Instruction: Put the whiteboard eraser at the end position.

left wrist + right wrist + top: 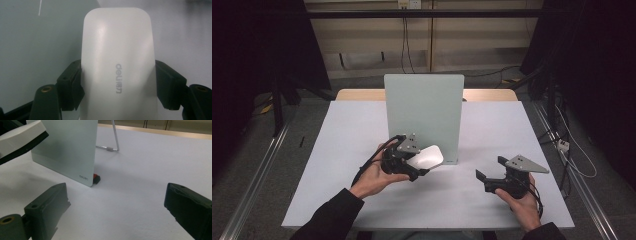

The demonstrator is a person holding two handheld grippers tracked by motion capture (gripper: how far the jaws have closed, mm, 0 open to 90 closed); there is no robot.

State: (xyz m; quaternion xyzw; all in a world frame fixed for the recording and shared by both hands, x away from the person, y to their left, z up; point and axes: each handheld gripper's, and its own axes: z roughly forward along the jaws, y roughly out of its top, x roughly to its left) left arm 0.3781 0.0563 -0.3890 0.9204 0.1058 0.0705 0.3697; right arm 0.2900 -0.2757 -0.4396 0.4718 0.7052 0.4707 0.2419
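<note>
Eraser (426, 157), a white pad with a dark underside, sits clamped in my left gripper (419, 167), held off the counter (342, 150) just in front of the near face of the upright board (423, 112). From the high view my left hand (374, 180) cradles that gripper at the board's lower left, while my right gripper (489, 175) rests well to the right, nearer me, apart from everything. Through the left gripper view the eraser (117, 65) runs straight out between my jaws, both pads pressed on its long sides, the board (37, 50) pale behind it on the left. In the right gripper view my jaws stand wide and bare over the counter (140, 195), with the board's corner (70, 152), its wire stand (113, 143) and a small red-and-black piece (96, 178) at its foot ahead, and the eraser (20, 137) at the upper left. To wipe well, I judge I should lay the pad flat to the board, press lightly so the stand does not tip, and perhaps steady the board's edge with my right.
</note>
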